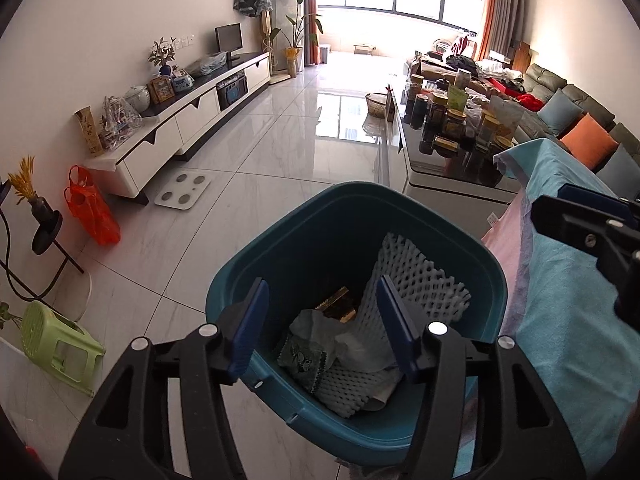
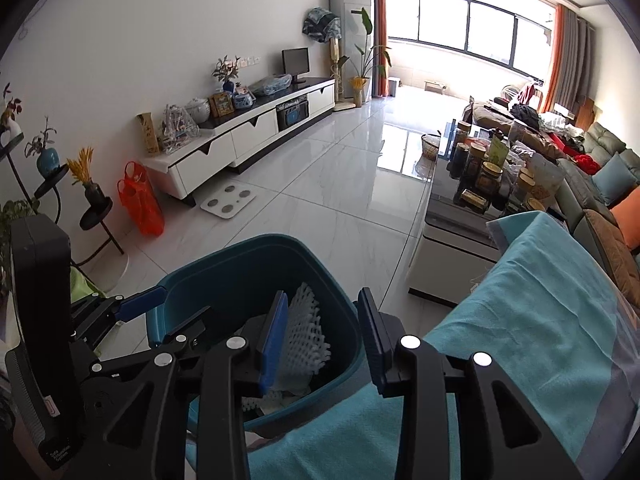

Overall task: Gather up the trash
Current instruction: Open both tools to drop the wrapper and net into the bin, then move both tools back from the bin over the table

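Both the left gripper [image 1: 322, 322] and the right gripper [image 2: 322, 340] hang empty, jaws apart, above the teal bin [image 1: 256, 248], where white foam netting [image 1: 416, 276] leans toward two o'clock against the rim and could spill out if a finger snags it.

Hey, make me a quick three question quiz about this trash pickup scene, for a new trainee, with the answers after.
1. True or false: the left gripper is holding a piece of trash.
2. What white item leans against the inner wall of the teal bin?
3. The turquoise cloth lies on which side of the bin in the right wrist view: A left, B right?

Key:
1. False; its jaws stand open and empty above the bin.
2. White foam netting.
3. B.
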